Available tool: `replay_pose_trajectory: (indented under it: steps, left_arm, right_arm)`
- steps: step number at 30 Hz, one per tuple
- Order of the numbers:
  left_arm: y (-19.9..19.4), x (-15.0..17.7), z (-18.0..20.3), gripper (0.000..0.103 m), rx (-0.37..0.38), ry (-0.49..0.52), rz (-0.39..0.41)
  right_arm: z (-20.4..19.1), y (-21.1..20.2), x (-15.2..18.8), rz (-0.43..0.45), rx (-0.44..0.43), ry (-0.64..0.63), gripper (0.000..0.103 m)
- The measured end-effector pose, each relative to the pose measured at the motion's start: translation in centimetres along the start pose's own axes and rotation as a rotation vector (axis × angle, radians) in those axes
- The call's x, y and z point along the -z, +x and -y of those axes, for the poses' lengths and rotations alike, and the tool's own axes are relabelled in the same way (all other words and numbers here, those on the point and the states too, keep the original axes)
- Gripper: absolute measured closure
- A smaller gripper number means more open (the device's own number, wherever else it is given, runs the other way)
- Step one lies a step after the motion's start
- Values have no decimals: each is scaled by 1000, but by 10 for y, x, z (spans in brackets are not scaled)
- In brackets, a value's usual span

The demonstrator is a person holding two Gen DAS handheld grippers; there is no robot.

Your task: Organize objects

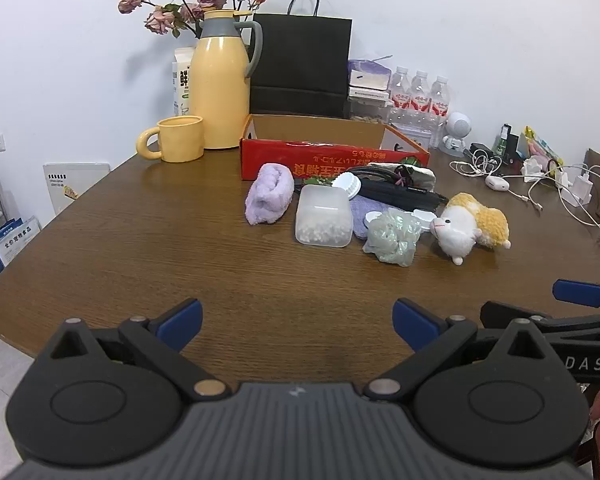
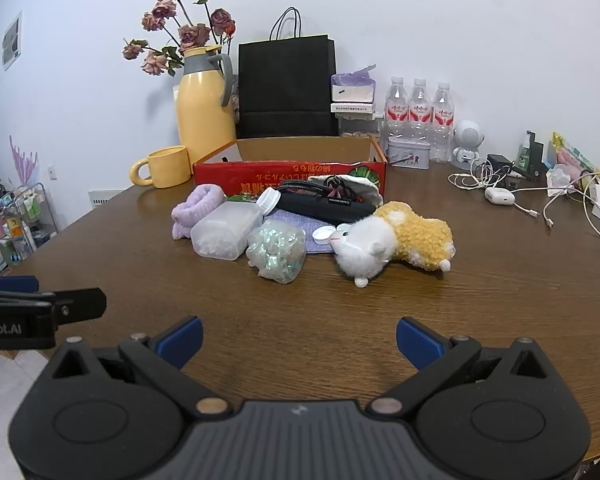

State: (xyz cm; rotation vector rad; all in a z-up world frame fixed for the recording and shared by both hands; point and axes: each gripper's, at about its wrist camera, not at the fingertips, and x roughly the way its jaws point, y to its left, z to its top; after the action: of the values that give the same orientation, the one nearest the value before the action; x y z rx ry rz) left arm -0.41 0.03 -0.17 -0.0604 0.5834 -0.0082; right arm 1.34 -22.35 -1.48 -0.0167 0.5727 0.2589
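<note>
Both grippers, left gripper (image 1: 298, 320) and right gripper (image 2: 299, 338), hung wide and empty over the table's (image 1: 140, 248) near edge; clutter lay mid-table before the red box (image 1: 332, 156). Best start with the plush toy (image 2: 396, 240).

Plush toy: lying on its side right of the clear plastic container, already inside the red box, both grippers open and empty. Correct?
Not quite. The plush toy is not in the red box; it lies on the table in front of it, as the right wrist view shows. The rest holds: it is right of the clear plastic container, and the left gripper and right gripper are open and empty.
</note>
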Motion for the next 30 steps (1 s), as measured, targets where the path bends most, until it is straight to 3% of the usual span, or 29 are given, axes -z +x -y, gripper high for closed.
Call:
replay_pose_trajectory:
  steps: [30]
  left_arm:
    - [0, 5, 11, 0, 25, 36, 7]
  right_arm:
    - [0, 10, 9, -36, 7, 10, 0]
